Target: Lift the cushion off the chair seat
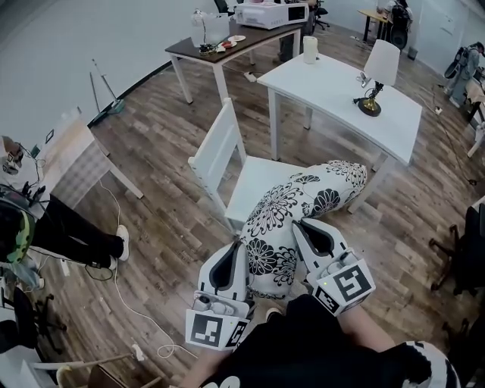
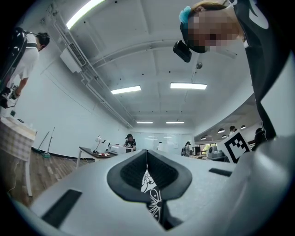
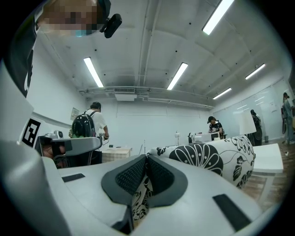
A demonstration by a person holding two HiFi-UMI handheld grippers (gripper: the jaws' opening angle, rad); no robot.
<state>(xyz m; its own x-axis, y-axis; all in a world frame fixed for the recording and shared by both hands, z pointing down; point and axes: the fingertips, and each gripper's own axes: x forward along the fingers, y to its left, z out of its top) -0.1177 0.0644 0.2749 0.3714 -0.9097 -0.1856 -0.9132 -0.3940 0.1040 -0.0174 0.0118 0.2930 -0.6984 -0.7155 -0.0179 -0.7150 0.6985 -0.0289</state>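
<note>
Black-and-white floral cushion (image 1: 303,201) slants over the white chair (image 1: 220,148) seat, its near end clamped by left gripper (image 1: 239,250) and right gripper (image 1: 298,226). Gripper views alone show cloth nipped between closed jaws; head view alone shows plank floor (image 1: 167,220) and white table (image 1: 333,91).

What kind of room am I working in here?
Probably an open-plan office or lab staged with home furniture: ceiling strip lights overhead, a white table with a lamp, and a dark-topped table carrying office equipment.
</note>
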